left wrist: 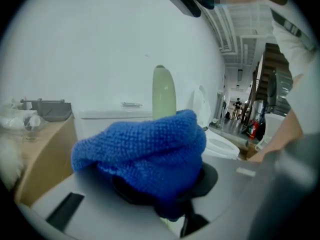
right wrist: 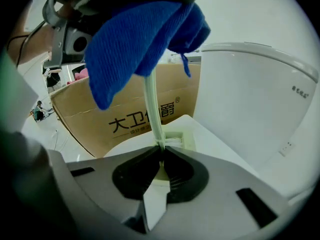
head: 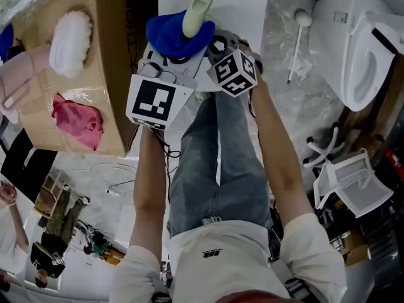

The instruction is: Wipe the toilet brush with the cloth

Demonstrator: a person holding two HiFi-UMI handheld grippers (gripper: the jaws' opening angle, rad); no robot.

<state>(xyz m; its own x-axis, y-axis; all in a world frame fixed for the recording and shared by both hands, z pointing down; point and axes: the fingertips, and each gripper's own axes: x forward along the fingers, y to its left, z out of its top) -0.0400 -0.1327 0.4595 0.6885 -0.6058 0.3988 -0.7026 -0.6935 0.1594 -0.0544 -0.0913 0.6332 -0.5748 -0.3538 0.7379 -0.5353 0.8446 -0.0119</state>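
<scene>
The pale green toilet brush (head: pixel 198 10) stands upright in front of me, its handle end poking out above the blue cloth (head: pixel 173 35). My left gripper (head: pixel 172 54) is shut on the cloth, which is bunched around the handle. In the left gripper view the cloth (left wrist: pixel 145 151) fills the jaws and the handle (left wrist: pixel 164 91) rises behind it. My right gripper (head: pixel 218 48) is shut on the brush's thin shaft (right wrist: pixel 152 109) below the cloth (right wrist: pixel 140 39). The brush's pale holder (right wrist: pixel 176 140) lies just beyond the right jaws.
A cardboard box (head: pixel 110 68) at the left holds a white fluffy item (head: pixel 71 40) and a pink cloth (head: pixel 79 122). A white toilet (head: pixel 356 43) stands at the right, with a second white brush (head: pixel 297 43) on the floor beside it. A white stool (head: pixel 350 182) lies lower right.
</scene>
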